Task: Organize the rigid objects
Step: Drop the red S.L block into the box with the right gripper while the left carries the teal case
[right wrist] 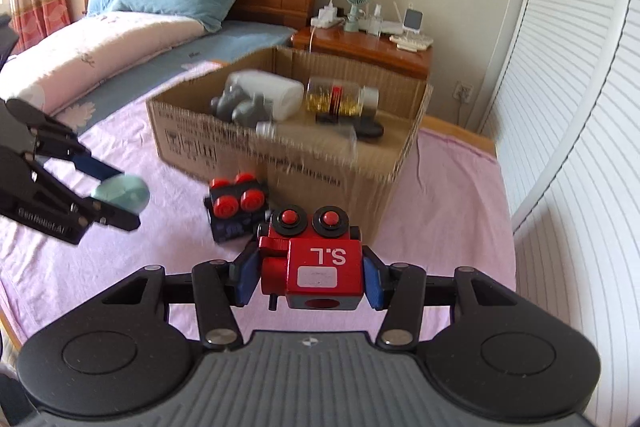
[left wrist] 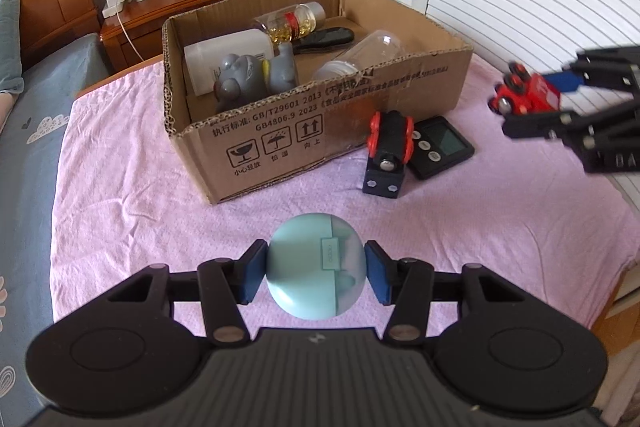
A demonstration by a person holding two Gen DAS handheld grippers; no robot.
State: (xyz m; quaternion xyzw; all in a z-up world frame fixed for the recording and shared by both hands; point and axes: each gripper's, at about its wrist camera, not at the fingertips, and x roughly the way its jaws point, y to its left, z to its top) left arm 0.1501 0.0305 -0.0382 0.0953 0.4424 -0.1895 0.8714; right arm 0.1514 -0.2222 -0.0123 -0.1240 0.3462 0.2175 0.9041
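My left gripper (left wrist: pixel 316 273) is shut on a round pale-teal earbud case (left wrist: pixel 316 259), held above the pink cloth; the same gripper (right wrist: pixel 116 199) and case (right wrist: pixel 124 193) show at the left of the right wrist view. My right gripper (right wrist: pixel 310 277) is shut on a red toy train engine (right wrist: pixel 316 259) marked "S.L", lifted off the cloth; in the left wrist view that gripper (left wrist: pixel 532 99) holds the engine (left wrist: pixel 524 95) at the far right. A black toy wagon with red wheels (left wrist: pixel 388 147) lies beside the cardboard box (left wrist: pixel 320 123).
The open box holds a grey toy elephant (left wrist: pixel 252 75), a white bottle (left wrist: pixel 224 55), a capsule bottle (left wrist: pixel 292 21), a clear jar (left wrist: pixel 360 57) and a black object (left wrist: pixel 324 39). A black digital timer (left wrist: pixel 440 145) lies next to the wagon. A wooden nightstand (right wrist: pixel 364 47) stands behind the box.
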